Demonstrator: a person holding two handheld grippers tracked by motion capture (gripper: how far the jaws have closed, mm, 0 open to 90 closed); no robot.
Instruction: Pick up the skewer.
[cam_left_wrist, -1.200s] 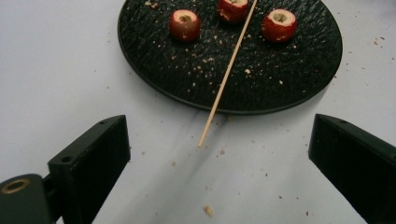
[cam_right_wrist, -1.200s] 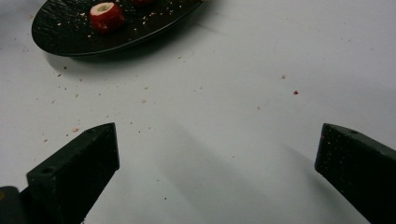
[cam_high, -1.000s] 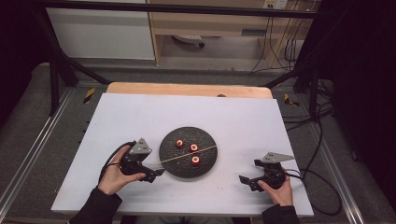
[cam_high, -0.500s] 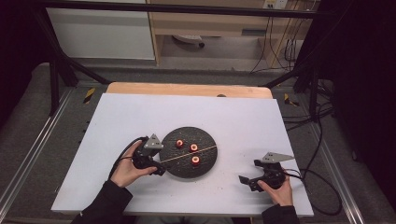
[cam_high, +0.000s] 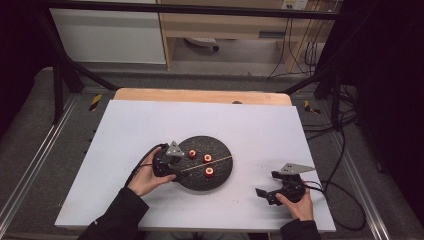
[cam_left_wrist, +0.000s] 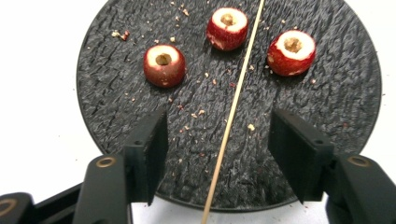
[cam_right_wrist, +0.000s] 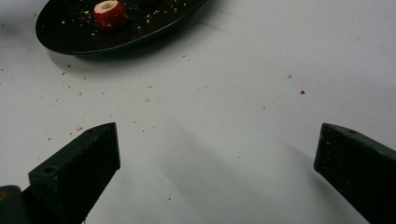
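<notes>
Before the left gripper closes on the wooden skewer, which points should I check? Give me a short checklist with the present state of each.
1. Wooden skewer lies between the jaws of the left gripper: ok.
2. Pads touch the skewer: not ok; the jaws have just been closing, but gaps remain on both sides.
3. Skewer centred: not ok, it lies nearer the right jaw.
4. The three cored red fruits stay outside the jaws: ok.
5. Black plate flat on the table: ok.
6. Right gripper open, away from the plate: ok.
</notes>
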